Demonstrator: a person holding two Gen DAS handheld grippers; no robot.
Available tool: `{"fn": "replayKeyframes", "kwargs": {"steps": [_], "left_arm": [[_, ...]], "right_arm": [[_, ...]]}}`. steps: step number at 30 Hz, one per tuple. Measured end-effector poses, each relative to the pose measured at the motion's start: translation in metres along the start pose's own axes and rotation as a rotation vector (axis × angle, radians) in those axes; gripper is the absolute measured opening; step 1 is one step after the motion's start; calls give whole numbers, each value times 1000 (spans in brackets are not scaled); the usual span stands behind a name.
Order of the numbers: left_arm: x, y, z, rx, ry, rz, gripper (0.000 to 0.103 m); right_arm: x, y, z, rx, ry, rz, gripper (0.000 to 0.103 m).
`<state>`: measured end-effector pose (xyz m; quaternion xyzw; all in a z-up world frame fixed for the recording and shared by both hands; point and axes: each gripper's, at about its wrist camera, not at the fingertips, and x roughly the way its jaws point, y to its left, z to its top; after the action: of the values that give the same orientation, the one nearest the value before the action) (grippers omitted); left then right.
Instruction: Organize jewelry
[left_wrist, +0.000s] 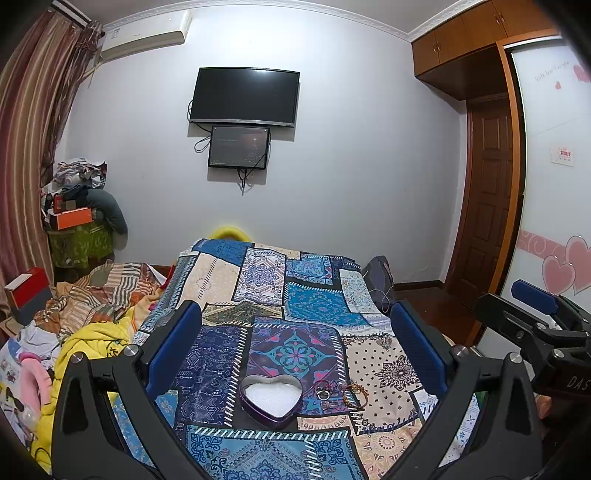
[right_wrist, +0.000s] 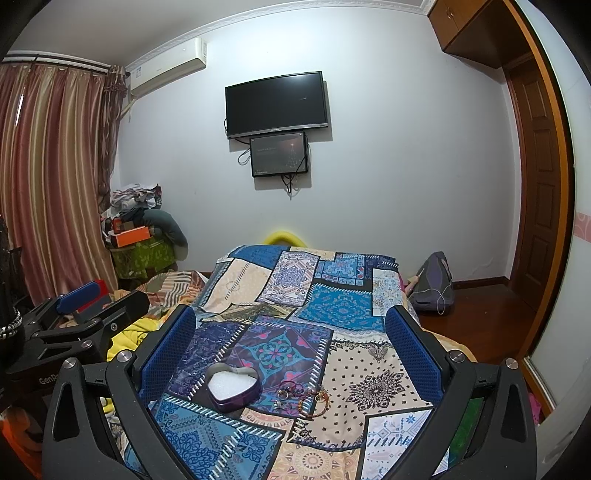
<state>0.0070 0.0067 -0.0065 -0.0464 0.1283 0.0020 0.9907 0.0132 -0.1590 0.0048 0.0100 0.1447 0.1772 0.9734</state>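
Left tongs (left_wrist: 295, 350) and right tongs (right_wrist: 290, 350) level, spread wide, empty

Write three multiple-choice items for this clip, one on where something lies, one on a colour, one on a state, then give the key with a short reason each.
1. Where does the jewelry lie relative to the heart-shaped box?
A. inside the box
B. on the bedspread, just right of the box
C. on the floor by the bag

2. What colour is the outer wall of the box?
A. purple
B. orange
C. yellow

3. How do the two grippers stand?
A. both shut on jewelry
B. left shut on the box, right open
C. both open and holding nothing

Key: B, the rings and bracelets rest on the bedspread beside the box, whose white lining is bare. A, the box shows a dark purple wall in both views. C, the left gripper and right gripper have their blue fingers spread wide with only cloth between them.
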Motion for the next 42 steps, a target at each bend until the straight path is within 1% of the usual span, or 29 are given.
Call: {"fn": "replayKeyframes", "kwargs": {"steps": [7,15,20,24,27,30,34,38,40,41,42], "left_arm": [[0,1,1,1,1,2,103],[6,0,-1,5,13,5,103],[16,-1,-3,9,36,6,103],[29,-5,-10,16,69,8,103],[44,-6,-17,13,110,8,103],[61,-8,-27,16,159,19,103],[84,-9,-44,33,226,38,103],[109,-10,-63,36,314,19,102],[122,-13,-75,39,367,0,95],[127,-15,-79,40,389,-12,94],[133,-18,-85,43,427,-37,91]], "right_arm": [[0,5,-5,1,4,-2,102],[5,-4,-2,8,15,-2,102],[12,-10,-5,16,34,-10,102],[27,-21,-12,25,73,-30,102],[38,-28,-19,31,102,-38,102],[57,-40,-31,36,155,-61,102],[70,-55,-44,56,209,-87,102],[81,-68,-55,50,259,-108,102],[88,-75,-62,48,288,-107,102],[91,-79,-66,50,299,-103,102],[94,-82,-70,51,314,-100,101]]}}
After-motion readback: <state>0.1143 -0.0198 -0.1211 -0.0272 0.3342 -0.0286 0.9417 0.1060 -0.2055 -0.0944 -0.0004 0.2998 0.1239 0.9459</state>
